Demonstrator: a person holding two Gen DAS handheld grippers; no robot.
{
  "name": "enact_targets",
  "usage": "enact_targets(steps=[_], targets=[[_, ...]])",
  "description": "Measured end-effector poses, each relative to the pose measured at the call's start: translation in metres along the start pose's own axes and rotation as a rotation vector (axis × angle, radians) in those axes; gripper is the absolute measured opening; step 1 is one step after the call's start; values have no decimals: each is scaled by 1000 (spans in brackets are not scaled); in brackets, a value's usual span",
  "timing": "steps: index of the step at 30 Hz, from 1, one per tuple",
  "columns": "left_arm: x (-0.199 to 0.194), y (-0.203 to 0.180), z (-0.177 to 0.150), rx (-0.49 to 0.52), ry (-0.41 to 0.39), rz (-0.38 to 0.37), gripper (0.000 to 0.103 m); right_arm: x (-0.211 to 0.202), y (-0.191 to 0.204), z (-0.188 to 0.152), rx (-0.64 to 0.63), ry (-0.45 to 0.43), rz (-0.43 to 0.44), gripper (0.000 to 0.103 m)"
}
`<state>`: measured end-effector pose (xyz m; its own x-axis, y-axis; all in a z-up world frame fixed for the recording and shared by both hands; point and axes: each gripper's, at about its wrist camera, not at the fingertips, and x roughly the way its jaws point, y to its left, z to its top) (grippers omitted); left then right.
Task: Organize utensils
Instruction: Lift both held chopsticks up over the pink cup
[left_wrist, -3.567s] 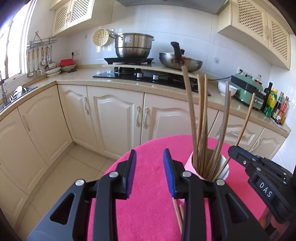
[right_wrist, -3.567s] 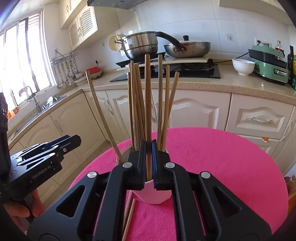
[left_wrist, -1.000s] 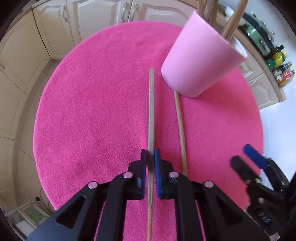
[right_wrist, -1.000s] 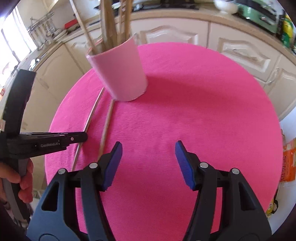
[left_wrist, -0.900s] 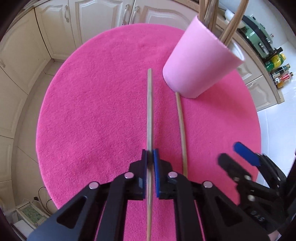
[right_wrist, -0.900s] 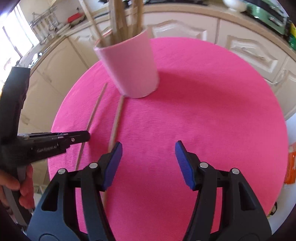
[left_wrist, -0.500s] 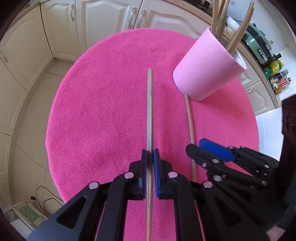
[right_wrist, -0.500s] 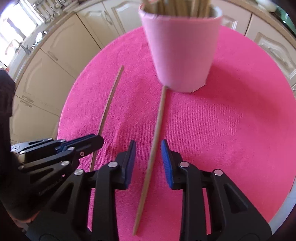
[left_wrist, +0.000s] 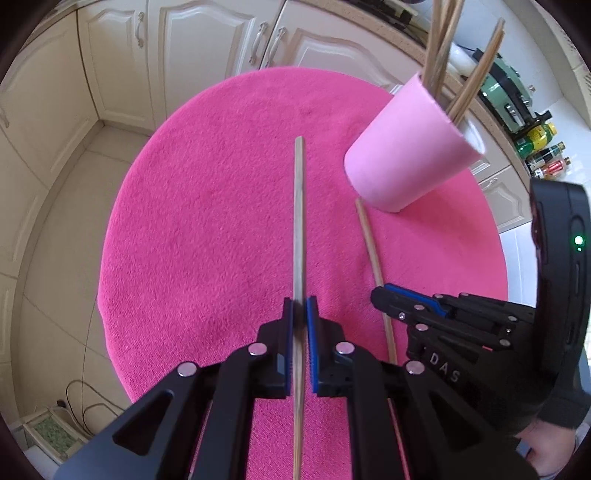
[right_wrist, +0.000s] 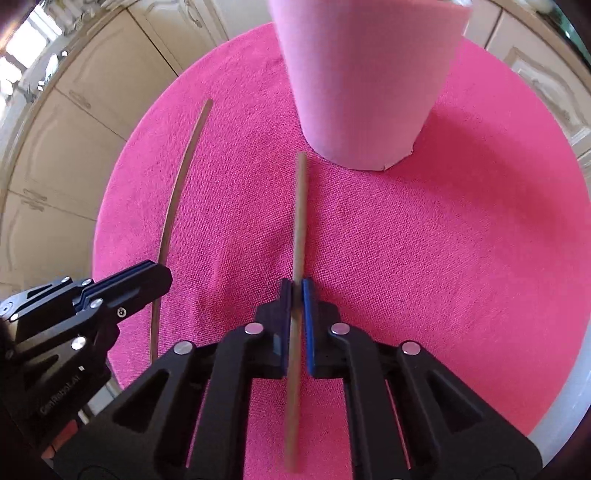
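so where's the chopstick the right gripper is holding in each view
Left wrist view: the chopstick lies right of centre, running from the pink cup's base down to the right gripper.
Right wrist view: it runs up the centre from between the fingers, its tip just short of the cup.
Shared landmark: the pink cup on the pink cloth.

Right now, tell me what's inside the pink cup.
Several wooden chopsticks stand in the pink cup, leaning out past its rim. Their lower ends and the cup's bottom are hidden by its wall.
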<state>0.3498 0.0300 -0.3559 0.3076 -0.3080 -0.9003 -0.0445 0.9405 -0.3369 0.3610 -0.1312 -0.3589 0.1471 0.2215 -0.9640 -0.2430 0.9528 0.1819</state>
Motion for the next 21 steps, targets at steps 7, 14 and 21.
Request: enact_targets(steps=[7,14,21], targets=[[-19,-4,2,54,-123,-30,7,-31,-22,-6,15,-81,106,6],[-47,-23,1,127,-255,-20,7,-73,-45,-26,9,-211,166,6],[-70,-47,5,170,-343,-45,7,-108,-55,-27,16,-318,192,6]])
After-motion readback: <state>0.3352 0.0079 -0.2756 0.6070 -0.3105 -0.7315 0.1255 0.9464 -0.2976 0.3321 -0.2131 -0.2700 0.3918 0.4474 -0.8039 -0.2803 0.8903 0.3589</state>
